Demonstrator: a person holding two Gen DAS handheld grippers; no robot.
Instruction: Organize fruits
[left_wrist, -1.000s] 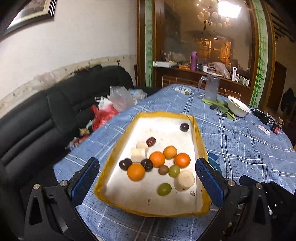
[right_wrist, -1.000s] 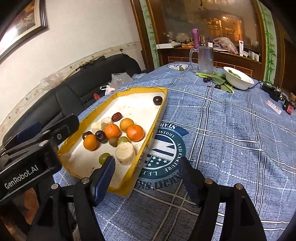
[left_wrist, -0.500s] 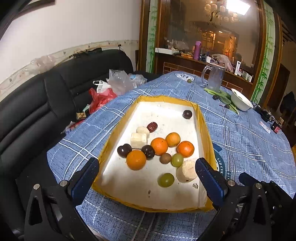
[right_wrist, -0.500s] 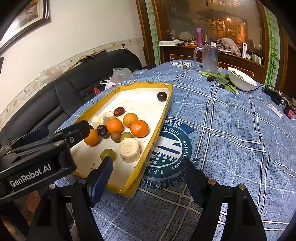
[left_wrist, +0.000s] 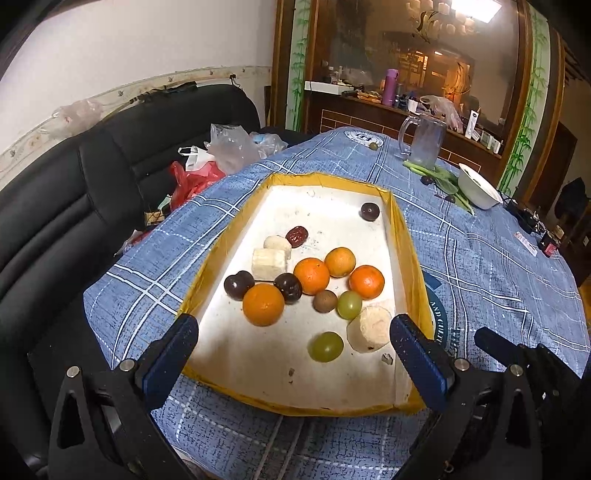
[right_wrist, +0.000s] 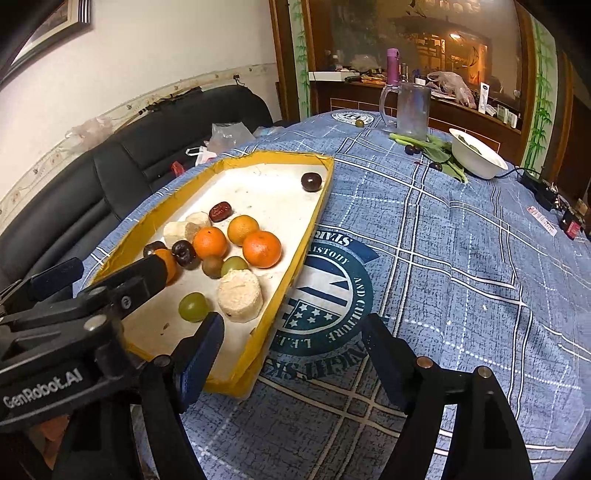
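— What's going on at the tray (left_wrist: 221, 243)?

— Both grippers are hanging at the tray's near end, and both are gaping wide with nothing between their fingers. The left gripper (left_wrist: 293, 354) is looking straight down the tray's length. The right gripper (right_wrist: 293, 352) is sitting off the tray's right rim, over the blue tablecloth (right_wrist: 461, 266).

— And the fruit?

— Lying mixed in the tray's near half. Four oranges, the nearest orange (left_wrist: 263, 304) closest to the left rim side. Two green grapes, the near green grape (left_wrist: 325, 346) by a pale round chunk (left_wrist: 369, 329) against the right rim. A dark plum (left_wrist: 288, 288) and a brown kiwi-like fruit (left_wrist: 325, 301) are wedged among the oranges, a red date (left_wrist: 296, 236) is lying further in, and one lone plum (left_wrist: 369, 211) is sitting at the tray's far right corner.

— So which step is this?

— I'm guessing: a hover between picks. Kinds are touching each other, so it isn't reading as sorted, but how far along they are I can't tell.

— What is the next move asking for?

— Whichever piece gets chosen, the fingers are needing to come down either side of one round fruit without nudging its neighbours. The cluster is tight; the near green grape and nearest orange are standing freest.
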